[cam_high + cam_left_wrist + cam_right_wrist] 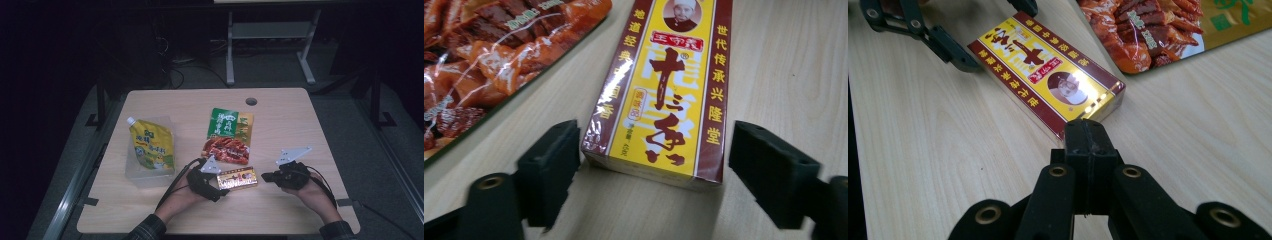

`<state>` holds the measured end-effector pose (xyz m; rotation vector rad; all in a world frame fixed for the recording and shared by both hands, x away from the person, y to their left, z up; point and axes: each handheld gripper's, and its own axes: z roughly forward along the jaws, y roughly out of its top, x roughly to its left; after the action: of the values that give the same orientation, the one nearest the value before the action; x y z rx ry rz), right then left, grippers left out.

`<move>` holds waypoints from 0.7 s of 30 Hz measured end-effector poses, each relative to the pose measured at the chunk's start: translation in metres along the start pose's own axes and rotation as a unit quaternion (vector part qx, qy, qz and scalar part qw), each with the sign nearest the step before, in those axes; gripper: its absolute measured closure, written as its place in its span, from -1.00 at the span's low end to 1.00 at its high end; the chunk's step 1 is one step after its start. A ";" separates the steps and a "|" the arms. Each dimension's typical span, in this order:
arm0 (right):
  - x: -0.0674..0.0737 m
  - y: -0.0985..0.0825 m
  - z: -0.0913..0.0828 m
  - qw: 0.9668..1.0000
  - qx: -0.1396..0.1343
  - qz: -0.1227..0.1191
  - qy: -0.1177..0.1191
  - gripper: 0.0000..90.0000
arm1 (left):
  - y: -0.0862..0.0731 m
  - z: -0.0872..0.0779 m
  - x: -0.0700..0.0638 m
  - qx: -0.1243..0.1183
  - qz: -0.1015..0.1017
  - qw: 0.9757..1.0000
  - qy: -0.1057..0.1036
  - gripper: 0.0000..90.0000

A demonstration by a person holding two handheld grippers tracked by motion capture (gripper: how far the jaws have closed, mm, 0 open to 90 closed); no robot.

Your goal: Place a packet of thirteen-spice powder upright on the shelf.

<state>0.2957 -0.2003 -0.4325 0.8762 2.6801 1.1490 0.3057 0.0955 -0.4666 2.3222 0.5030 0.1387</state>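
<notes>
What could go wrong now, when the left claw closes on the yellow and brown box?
1. The left claw straddles only the near end of the yellow and brown box, with a gap on the far side; closing may twist the box, not grip it.
2. The shut right claw sits against the box's other end; pushing could slide it toward the meat snack pouch.

spice box (659,90): "十三香", "世代传承兴隆堂" | green sauce packet (229,135): print likely illegible
</notes>
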 end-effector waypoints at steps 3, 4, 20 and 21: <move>0.000 0.003 0.001 1.000 -0.001 0.002 -0.001 1.00 | 0.000 0.000 -0.001 0.003 0.006 1.000 0.005 -0.39; -0.001 0.005 0.003 1.000 -0.004 0.000 -0.001 1.00 | 0.000 0.000 -0.001 0.002 0.005 1.000 0.004 -0.38; -0.004 0.017 0.026 1.000 0.007 0.000 -0.003 1.00 | 0.003 -0.021 -0.011 -0.009 0.020 1.000 -0.009 -0.29; -0.003 0.018 0.028 1.000 0.008 -0.002 -0.002 1.00 | 0.003 -0.023 -0.012 -0.011 0.020 1.000 -0.010 -0.29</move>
<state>0.3150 -0.1748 -0.4404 0.8736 2.6915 1.1247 0.2900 0.1042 -0.4471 2.3099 0.4438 0.1399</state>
